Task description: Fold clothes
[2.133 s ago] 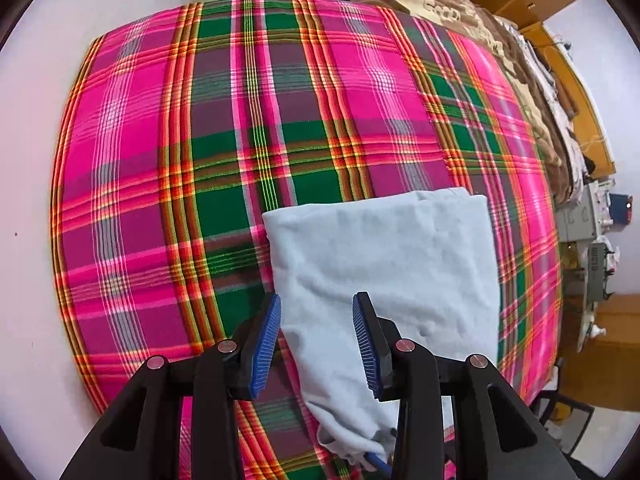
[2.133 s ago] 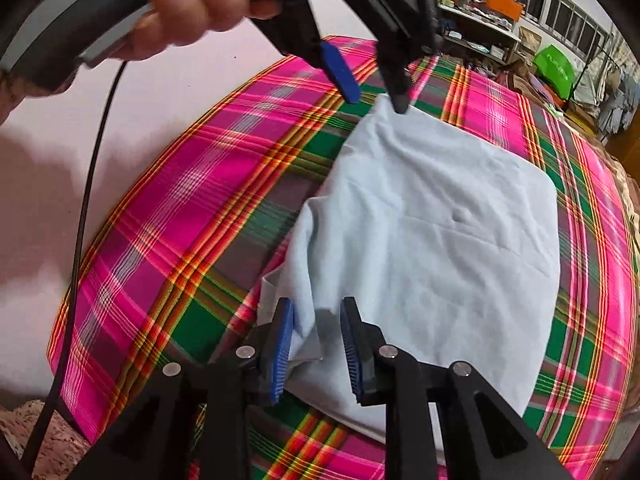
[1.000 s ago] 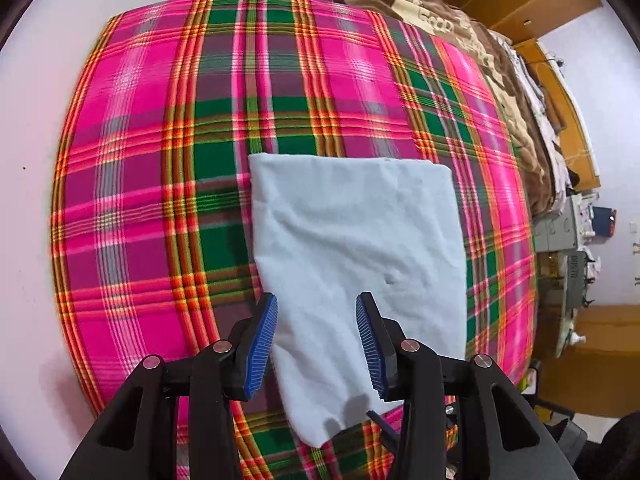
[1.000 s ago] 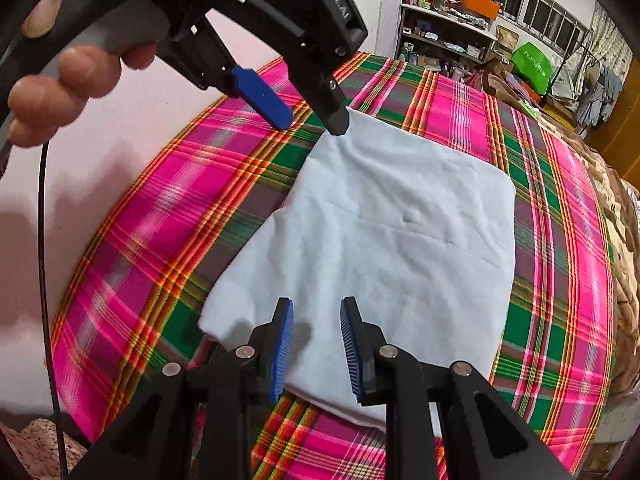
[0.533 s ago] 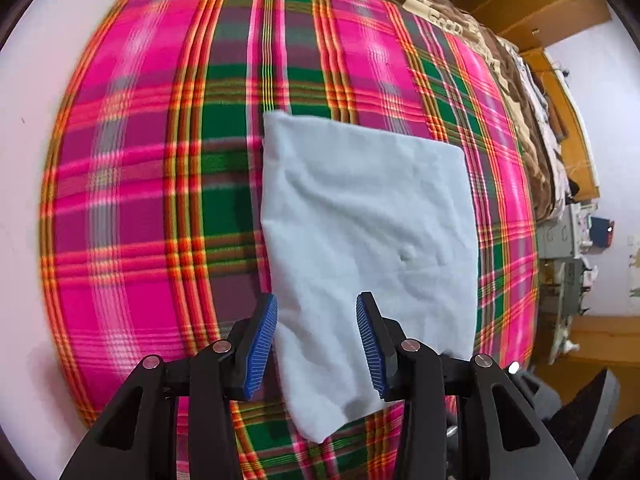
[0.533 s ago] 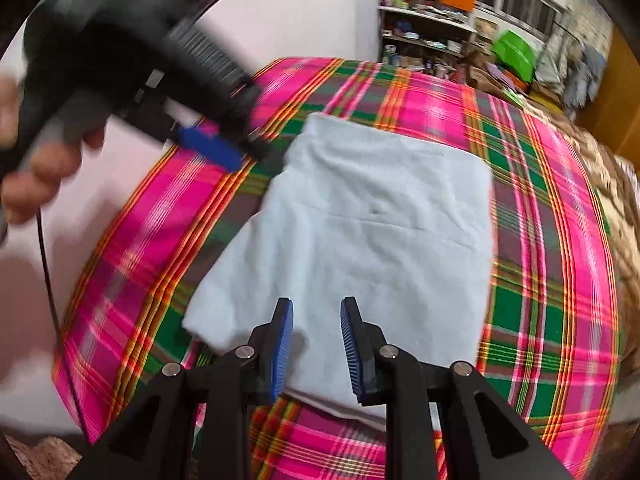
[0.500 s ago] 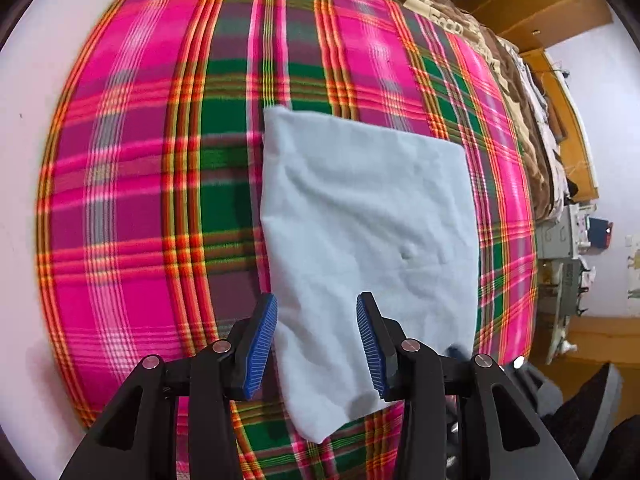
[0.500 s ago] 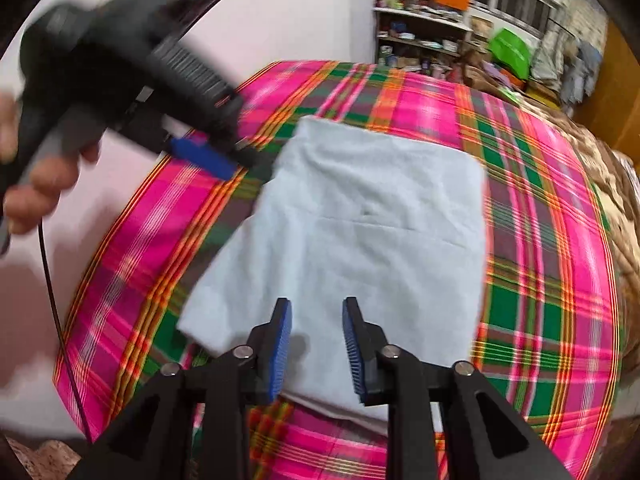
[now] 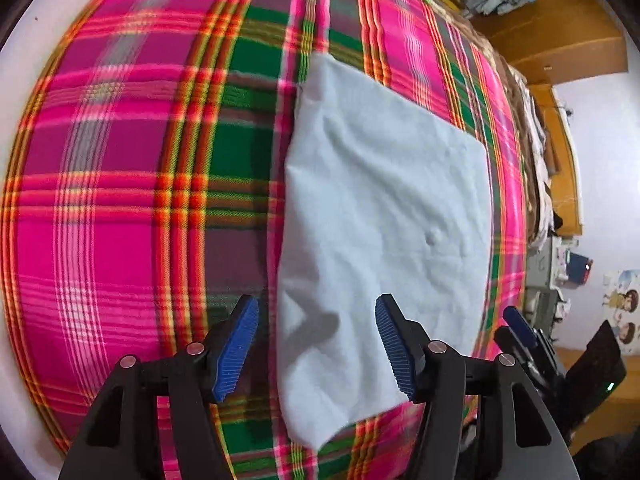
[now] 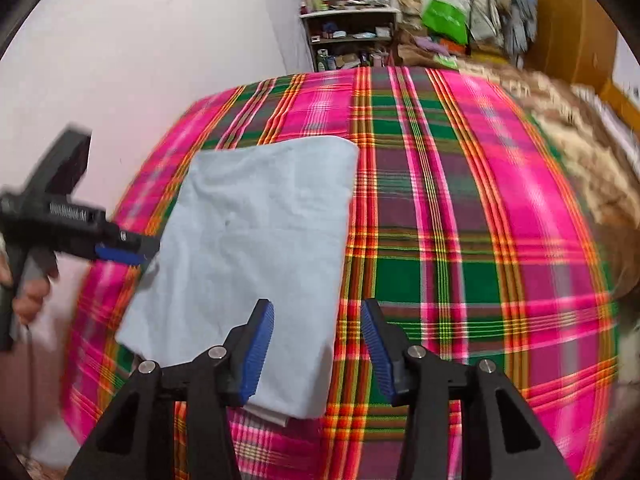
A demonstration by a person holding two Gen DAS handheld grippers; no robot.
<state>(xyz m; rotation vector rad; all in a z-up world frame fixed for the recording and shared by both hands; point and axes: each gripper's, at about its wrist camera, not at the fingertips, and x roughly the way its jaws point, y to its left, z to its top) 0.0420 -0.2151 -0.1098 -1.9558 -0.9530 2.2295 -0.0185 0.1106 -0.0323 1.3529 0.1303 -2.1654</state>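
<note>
A light blue folded garment lies flat on the pink and green plaid blanket. It also shows in the right wrist view. My left gripper is open and empty, hovering over the garment's near left edge. My right gripper is open and empty, above the garment's near right corner. In the right wrist view the left gripper shows at the garment's left edge. In the left wrist view the right gripper shows at the lower right.
A white wall runs along the left side of the bed. A brown blanket lies at the right. Cluttered shelves stand at the far end. A wooden wardrobe and a sewing machine are beyond the bed.
Both grippers' jaws have opened wider. The right gripper has swung right, so the garment now sits left in its view. The left gripper has come closer to the garment.
</note>
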